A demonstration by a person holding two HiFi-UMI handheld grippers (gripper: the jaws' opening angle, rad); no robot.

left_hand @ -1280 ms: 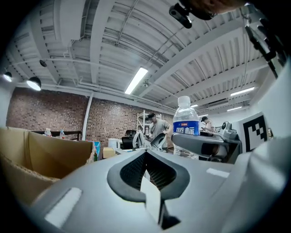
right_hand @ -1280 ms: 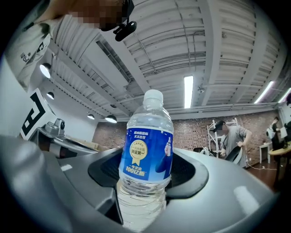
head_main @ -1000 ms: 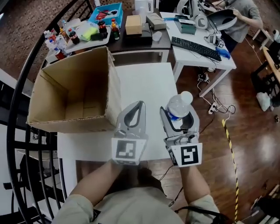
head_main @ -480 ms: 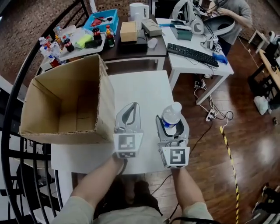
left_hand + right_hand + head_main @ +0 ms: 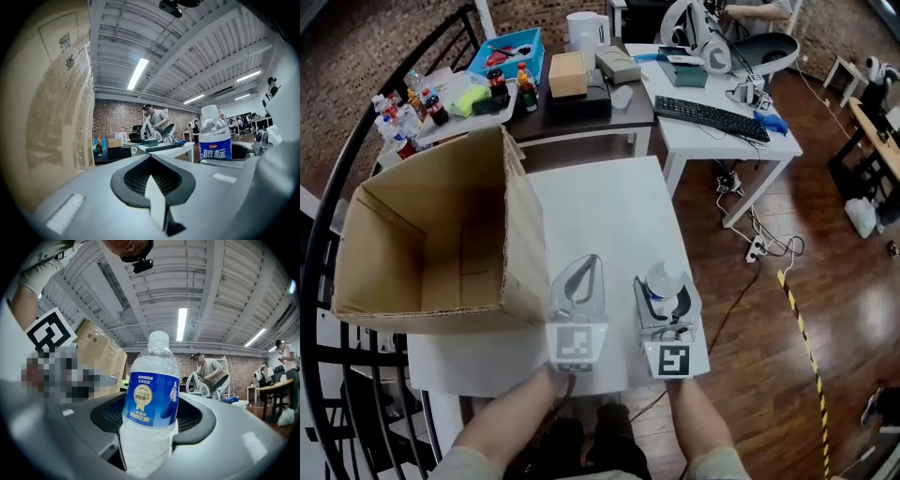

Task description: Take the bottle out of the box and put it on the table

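A person is holding a two-jaw gripper in each hand over the near edge of a white table (image 5: 609, 202). The right gripper (image 5: 665, 292) is clamping a clear plastic water bottle (image 5: 663, 277) with a blue label. Its jaws are standing wide, one pressing on each side of the bottle's lower body. The bottle is standing upright with its white cap on top, over the near right part of the table and outside the box. Whether its base is touching the tabletop cannot be told.

The left gripper (image 5: 585, 270) is sitting just to the left of the right one, empty, its two jaws closed together into a point.

A large open cardboard box (image 5: 523, 246) is standing on the left side of the table, close beside the left gripper. Farther off, desks are carrying a keyboard (image 5: 709, 111), small bottles and other clutter.
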